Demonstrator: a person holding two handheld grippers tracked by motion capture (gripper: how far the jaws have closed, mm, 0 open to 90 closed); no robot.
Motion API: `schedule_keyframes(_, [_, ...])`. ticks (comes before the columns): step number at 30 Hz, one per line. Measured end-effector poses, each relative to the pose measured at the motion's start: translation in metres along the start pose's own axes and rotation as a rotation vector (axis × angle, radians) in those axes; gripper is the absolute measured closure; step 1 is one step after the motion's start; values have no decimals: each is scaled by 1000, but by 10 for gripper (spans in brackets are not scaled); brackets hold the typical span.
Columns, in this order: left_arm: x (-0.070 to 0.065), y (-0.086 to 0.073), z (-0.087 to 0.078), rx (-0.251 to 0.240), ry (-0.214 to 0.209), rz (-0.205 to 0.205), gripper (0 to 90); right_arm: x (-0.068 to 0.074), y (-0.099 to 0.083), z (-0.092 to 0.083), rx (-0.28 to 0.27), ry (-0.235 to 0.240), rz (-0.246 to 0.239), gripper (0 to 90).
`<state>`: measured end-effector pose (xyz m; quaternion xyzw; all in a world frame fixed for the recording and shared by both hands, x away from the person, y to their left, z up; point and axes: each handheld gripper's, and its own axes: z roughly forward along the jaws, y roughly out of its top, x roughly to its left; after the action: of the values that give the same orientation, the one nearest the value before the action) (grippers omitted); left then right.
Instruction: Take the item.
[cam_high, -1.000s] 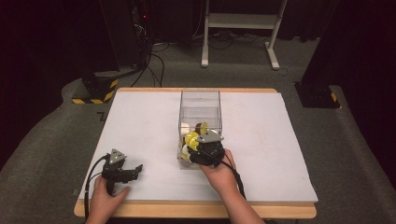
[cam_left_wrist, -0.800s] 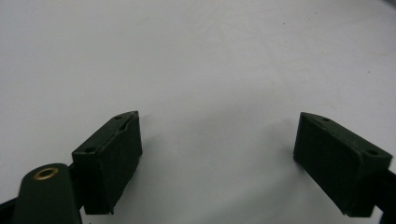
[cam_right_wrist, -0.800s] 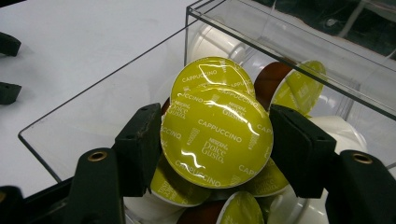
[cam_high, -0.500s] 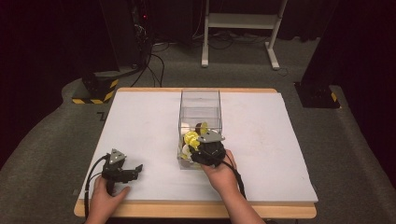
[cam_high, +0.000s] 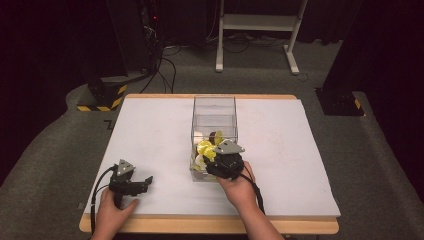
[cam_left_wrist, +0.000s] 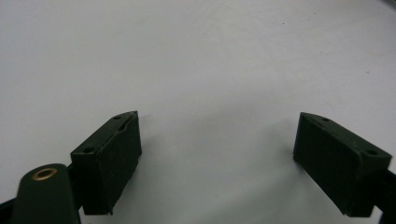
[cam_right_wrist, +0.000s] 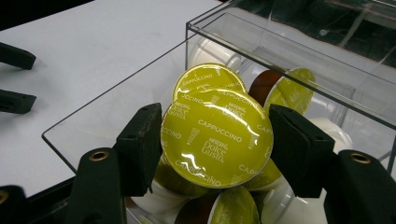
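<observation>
A clear plastic box (cam_high: 214, 101) stands mid-table, open at the top, with several coffee capsules heaped at its near end. My right gripper (cam_high: 211, 157) hangs over that near end. It is shut on a yellow-lidded Cappuccino capsule (cam_right_wrist: 217, 135), one jaw on each side of the lid. Beneath it lie another yellow capsule (cam_right_wrist: 205, 77), white ones and brown ones. My left gripper (cam_high: 146, 182) rests on the white table near the front left. Its jaws are wide apart with nothing between them, as the left gripper view (cam_left_wrist: 219, 120) shows.
The white tabletop (cam_high: 300, 150) lies bare around the box, with a wooden front edge (cam_high: 210, 225). The box's clear rim (cam_right_wrist: 280, 44) runs close past the held capsule. The left gripper's jaws (cam_right_wrist: 16, 79) show far off to the left.
</observation>
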<state>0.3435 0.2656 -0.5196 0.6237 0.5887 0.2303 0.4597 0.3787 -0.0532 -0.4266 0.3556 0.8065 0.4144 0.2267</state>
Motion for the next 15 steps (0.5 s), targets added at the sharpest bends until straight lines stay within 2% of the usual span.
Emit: schedule_keyframes(15, [0, 0, 0, 2, -1, 2, 150, 5, 4, -14, -61, 22, -6, 379])
